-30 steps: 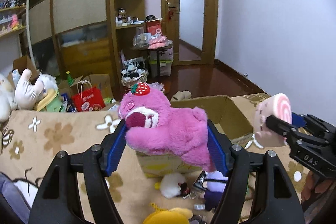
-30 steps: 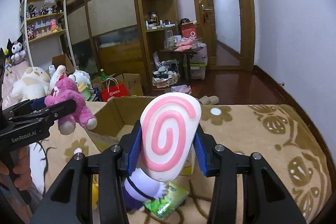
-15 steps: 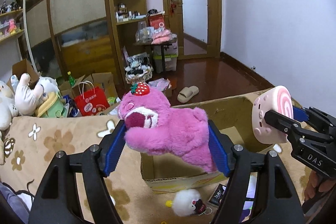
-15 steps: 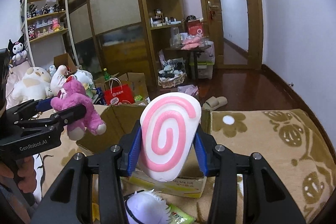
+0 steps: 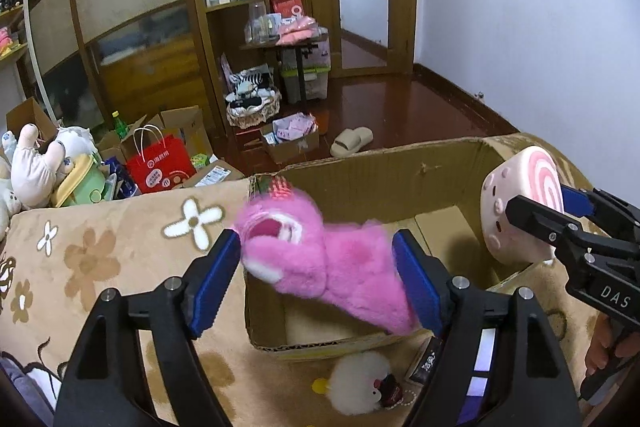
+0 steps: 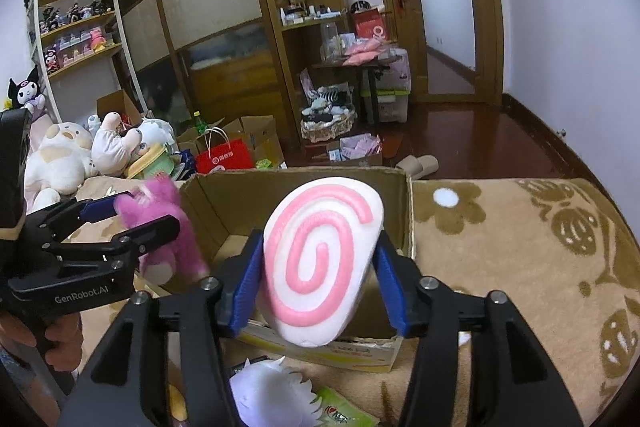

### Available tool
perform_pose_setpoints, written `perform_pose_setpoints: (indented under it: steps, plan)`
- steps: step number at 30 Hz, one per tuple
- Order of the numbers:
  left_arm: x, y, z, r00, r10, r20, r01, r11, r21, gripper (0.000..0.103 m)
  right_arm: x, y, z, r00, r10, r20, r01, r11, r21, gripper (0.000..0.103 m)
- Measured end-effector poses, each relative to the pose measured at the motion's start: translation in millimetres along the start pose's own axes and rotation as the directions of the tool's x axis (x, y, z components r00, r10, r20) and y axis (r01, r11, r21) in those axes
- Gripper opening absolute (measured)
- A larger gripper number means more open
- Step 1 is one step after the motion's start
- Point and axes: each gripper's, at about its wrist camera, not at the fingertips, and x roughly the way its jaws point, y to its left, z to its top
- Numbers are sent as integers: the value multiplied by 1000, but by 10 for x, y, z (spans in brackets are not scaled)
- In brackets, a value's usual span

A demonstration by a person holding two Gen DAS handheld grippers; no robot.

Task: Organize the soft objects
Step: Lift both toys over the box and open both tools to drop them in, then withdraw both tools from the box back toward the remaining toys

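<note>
My left gripper [image 5: 320, 281] holds a pink plush bear [image 5: 320, 259] with a strawberry on its head, tilted over the near left corner of an open cardboard box [image 5: 380, 183]; the bear is blurred and a small gap shows at the left pad. My right gripper [image 6: 318, 289] is shut on a white plush with a pink swirl [image 6: 320, 267], above the box's [image 6: 304, 187] near edge. The swirl plush also shows in the left wrist view [image 5: 520, 215], the bear in the right wrist view [image 6: 164, 227].
The box stands on a tan flowered blanket [image 5: 100, 255]. A white fluffy toy [image 5: 360, 383] and small items lie in front of the box. Plush toys [image 6: 80, 155], a red bag [image 5: 160, 167] and boxes lie at the left; shelves and a door stand behind.
Both grippers moved forward over the box with their plush toys. The bear has tipped downward and its head has come slightly away from the left pad.
</note>
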Motion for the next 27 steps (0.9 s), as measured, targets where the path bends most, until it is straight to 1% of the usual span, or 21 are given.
perform_pose_setpoints:
  steps: [1, 2, 4, 6, 7, 8, 10, 12, 16, 19, 22, 27]
  plan:
    - [1, 3, 0, 1000, 1, -7, -1, 1000, 1, 83, -4, -7, -6, 1000, 2, 2, -2, 1000, 5, 70]
    - [-2, 10, 0, 1000, 3, -14, -3, 1000, -1, 86, -9, -11, -11, 1000, 2, 6, -2, 1000, 8, 74]
    - [-35, 31, 1, 1000, 12, -15, -12, 1000, -8, 88, -37, -21, -14, 1000, -6, 19, 6, 1000, 18, 87]
    - [-83, 50, 10, 1000, 22, -10, -23, 1000, -15, 91, -72, -31, -18, 1000, -7, 29, 6, 1000, 29, 90]
    - [-111, 61, 11, 1000, 31, -8, -31, 999, -18, 95, -90, -36, -22, 1000, -7, 29, 6, 999, 37, 91]
    - [-132, 75, 10, 999, 38, -5, -39, 999, -20, 97, -104, -45, -27, 1000, -9, 27, 7, 999, 45, 91]
    - [-182, 112, -3, 998, 60, -11, -60, 998, -26, 97, -145, -50, -38, 1000, -17, 24, 16, 998, 58, 95]
    - [-224, 132, -31, 997, 70, -26, -71, 997, -27, 98, -188, -37, -53, 1000, -21, 21, 20, 998, 57, 97]
    - [-350, 182, -105, 996, 74, -49, -75, 997, -29, 98, -275, 10, -83, 999, -33, 13, 32, 998, 45, 97]
    - [-438, 196, -145, 995, 67, -74, -68, 998, -18, 98, -349, 46, -110, 999, -41, 12, 40, 998, 44, 97]
    - [-563, 189, -190, 995, 59, -81, -61, 998, -23, 98, -437, 78, -153, 999, -51, 12, 50, 997, 50, 97]
    - [-685, 180, -248, 993, 62, -105, -65, 998, -24, 98, -588, 135, -233, 999, -44, 10, 43, 997, 64, 97]
